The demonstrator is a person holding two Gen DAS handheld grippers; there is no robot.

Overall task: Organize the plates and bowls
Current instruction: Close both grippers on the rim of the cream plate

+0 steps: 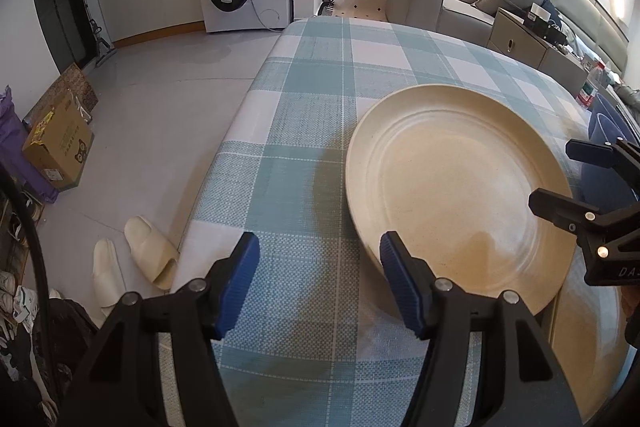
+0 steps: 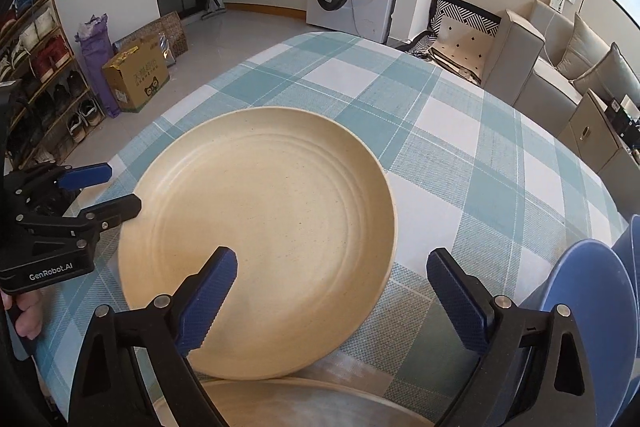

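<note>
- Nearest my right camera, a second cream plate shows only as a rim at the bottom edge; the tilted plate seems to overlap it, though I cannot tell whether they touch.
- Just beyond it the main plate sits on the checked tabletop, cream, ridged, and empty.
- From the left camera that plate looks raised at its near edge, as if leaning on something below.
- My right claw stands wide, one pad over the plate's inside and the other over the cloth, with the near rim between them; the pads press on nothing.
- My left claw is about half spread and holds nothing, its right pad just beside the plate's left rim, the other over bare cloth.
- In the right view, the left claw sits at the plate's far-left rim with a hand gripping its handle.
- Blue dishes stand at the right edge, bowls or plates I cannot say, apparently stacked or leaning; their insides are hidden.
- Progress, as I judge it: early to middling. No finished stack is visible, the cream plate is yet to be gripped, and the blue pieces still need sorting.
- No food or other contents show in any dish.
</note>
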